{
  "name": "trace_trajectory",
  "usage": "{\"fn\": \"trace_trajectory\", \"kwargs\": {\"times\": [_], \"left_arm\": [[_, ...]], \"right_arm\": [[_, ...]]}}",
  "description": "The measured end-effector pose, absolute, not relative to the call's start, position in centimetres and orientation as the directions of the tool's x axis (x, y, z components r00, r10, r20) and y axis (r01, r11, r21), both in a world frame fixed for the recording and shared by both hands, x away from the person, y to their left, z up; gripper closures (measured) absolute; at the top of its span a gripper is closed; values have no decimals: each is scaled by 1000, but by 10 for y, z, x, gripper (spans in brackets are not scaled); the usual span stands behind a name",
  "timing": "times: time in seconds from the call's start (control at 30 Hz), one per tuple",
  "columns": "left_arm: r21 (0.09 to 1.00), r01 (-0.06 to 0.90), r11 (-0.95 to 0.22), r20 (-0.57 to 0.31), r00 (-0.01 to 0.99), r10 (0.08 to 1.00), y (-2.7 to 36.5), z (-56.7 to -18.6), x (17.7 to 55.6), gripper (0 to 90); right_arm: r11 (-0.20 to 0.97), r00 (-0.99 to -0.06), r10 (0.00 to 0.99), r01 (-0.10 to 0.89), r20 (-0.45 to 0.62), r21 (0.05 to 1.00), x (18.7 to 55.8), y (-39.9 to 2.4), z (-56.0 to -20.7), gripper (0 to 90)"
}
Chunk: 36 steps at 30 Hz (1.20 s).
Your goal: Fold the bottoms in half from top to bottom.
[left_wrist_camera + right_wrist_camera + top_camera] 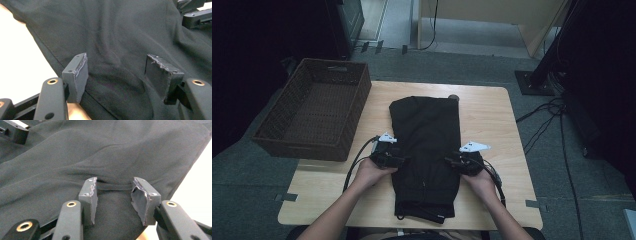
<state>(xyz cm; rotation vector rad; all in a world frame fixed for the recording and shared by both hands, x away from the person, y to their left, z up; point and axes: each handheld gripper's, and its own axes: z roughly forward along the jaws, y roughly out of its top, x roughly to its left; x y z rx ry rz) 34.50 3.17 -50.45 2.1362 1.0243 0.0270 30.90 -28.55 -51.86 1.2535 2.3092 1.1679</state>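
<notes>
From the high view, the black garment (426, 150) lies folded lengthwise in the middle of the wooden table (492, 115), running from centre frame down to the bottom edge. My left gripper (396, 159) sits at its left edge and my right gripper (453, 161) at its right edge, both about halfway along. A brown wicker basket (314, 107) stands in the upper left, apart from the cloth.

In the left gripper view, my pads (77, 75) stand wide apart over the dark fabric (117, 40) (nothing pinched between them).

In the right gripper view, my pads (90, 195) are parted, a low ridge of cloth (112, 185) bunched between them, yet neither presses it.
</notes>
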Motion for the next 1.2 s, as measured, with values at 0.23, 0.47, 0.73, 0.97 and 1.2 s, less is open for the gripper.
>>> {"fn": "trace_trajectory", "kwargs": {"times": [0.23,0.47,0.73,0.97,1.2], "left_arm": [[656,647,-389,-274,684,676,36,-497,342,365],[660,645,-385,-245,670,701,33,-493,383,498],[664,632,-400,-204,667,716,17,-499,424,568],[668,634,-389,-220,668,711,16,-507,424,539],[666,637,-388,-240,675,698,22,-507,396,508]], "right_arm": [[253,-597,779,581,194,774,306,-291,-510,527],[221,-550,818,571,168,791,344,-291,-506,544],[234,-519,845,581,133,779,399,-281,-512,574],[260,-517,850,578,101,773,408,-273,-521,589],[298,-551,831,561,80,773,381,-272,-521,575]]}}
